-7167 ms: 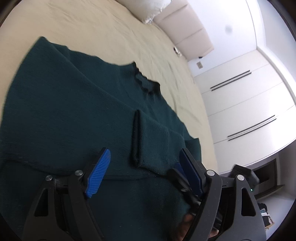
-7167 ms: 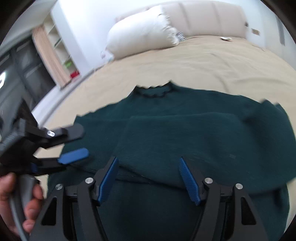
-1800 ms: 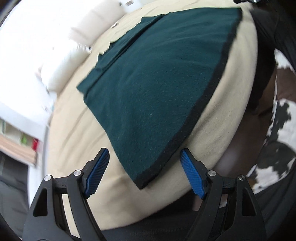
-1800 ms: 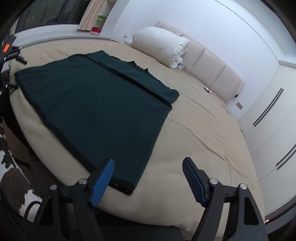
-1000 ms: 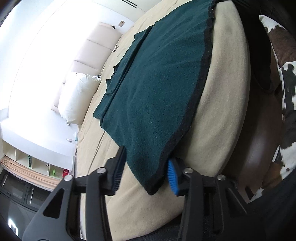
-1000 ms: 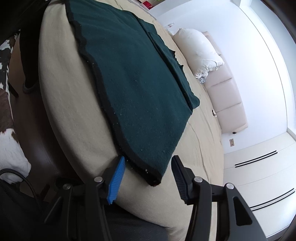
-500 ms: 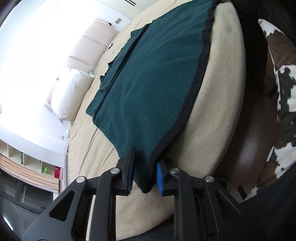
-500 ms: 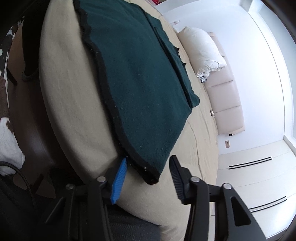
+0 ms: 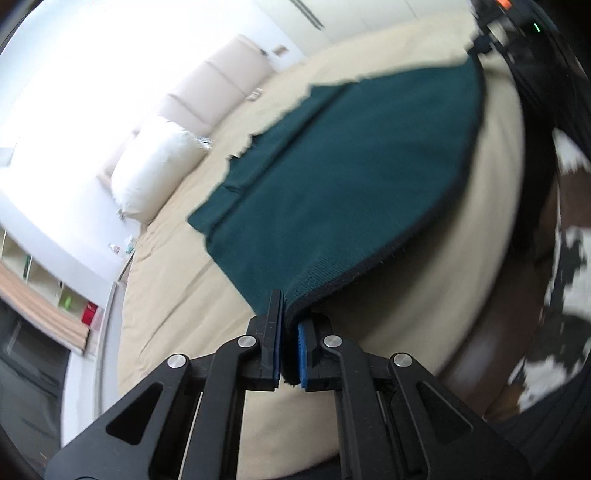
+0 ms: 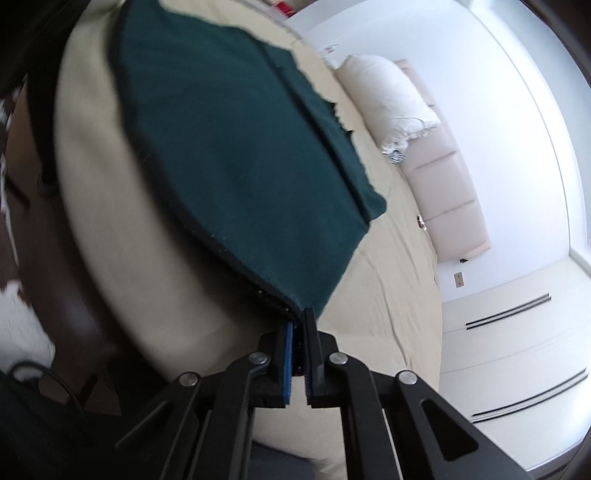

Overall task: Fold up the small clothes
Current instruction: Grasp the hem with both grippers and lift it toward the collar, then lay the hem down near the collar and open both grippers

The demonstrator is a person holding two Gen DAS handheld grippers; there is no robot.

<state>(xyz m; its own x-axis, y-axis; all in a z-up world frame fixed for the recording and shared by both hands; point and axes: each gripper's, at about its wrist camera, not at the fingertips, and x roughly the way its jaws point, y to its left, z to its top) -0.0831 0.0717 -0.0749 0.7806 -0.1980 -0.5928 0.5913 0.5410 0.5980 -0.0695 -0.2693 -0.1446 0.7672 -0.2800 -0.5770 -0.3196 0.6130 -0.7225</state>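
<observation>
A dark green knit sweater [image 9: 351, 177] lies on the beige bed [image 9: 192, 306] with its sleeves folded in and its dark hem at the bed's near edge. My left gripper [image 9: 290, 325] is shut on the hem's left corner and holds it slightly raised. My right gripper [image 10: 299, 332] is shut on the hem's right corner of the sweater [image 10: 236, 155], also lifted off the bed [image 10: 391, 295]. The other gripper shows at the left wrist view's top right [image 9: 517, 33].
A white pillow [image 9: 155, 166] and a padded headboard [image 9: 221, 88] stand at the bed's far end; the pillow also shows in the right wrist view [image 10: 391, 96]. A cowhide rug [image 9: 565, 258] lies on the floor. White wardrobes [image 10: 517, 332] line the wall.
Both grippers have closed from open onto the hem corners of the sweater at the bed's edge. The hem is now lifted a little off the bed.
</observation>
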